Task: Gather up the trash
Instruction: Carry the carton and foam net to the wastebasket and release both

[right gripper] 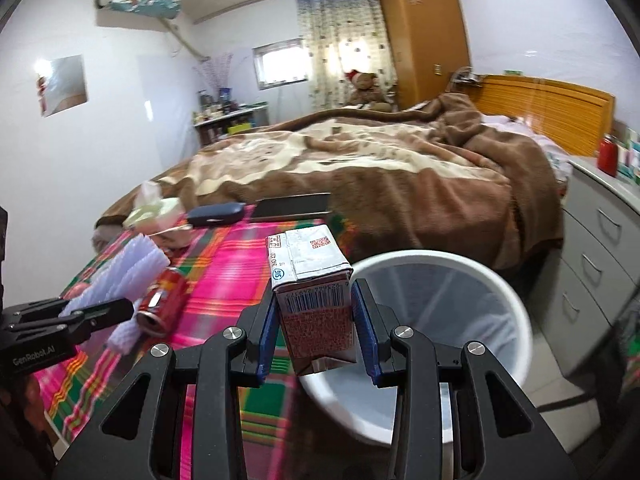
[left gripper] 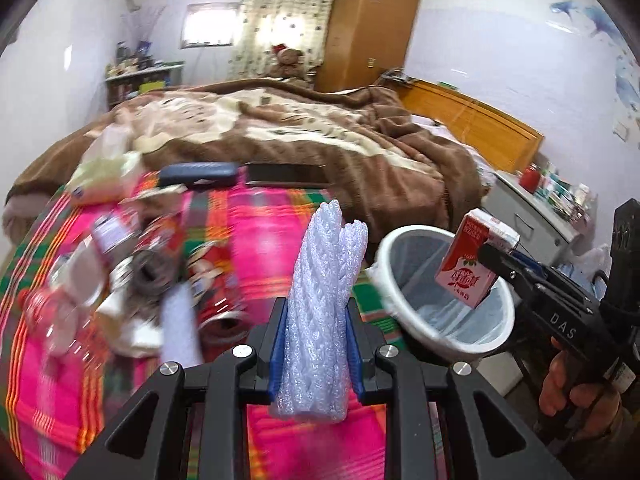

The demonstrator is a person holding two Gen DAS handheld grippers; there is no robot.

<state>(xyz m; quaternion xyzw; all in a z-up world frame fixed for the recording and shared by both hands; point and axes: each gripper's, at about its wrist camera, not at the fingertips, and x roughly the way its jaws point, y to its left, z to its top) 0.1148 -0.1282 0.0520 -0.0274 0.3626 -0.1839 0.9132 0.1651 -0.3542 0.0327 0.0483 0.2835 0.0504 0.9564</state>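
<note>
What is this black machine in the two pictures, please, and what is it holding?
It is no robot: a person holds two hand tools with jaws, and a camera on each looks forward. The left gripper, seen from its own camera, is clamped on a white foam sleeve. The right gripper is clamped on a red drink carton near a white bin. A red can and other litter lie on the bright plaid cloth.

White walls (right gripper: 120, 152); curtained window (right gripper: 340, 56); wooden wardrobe (right gripper: 424, 28); bed (right gripper: 360, 160).
</note>
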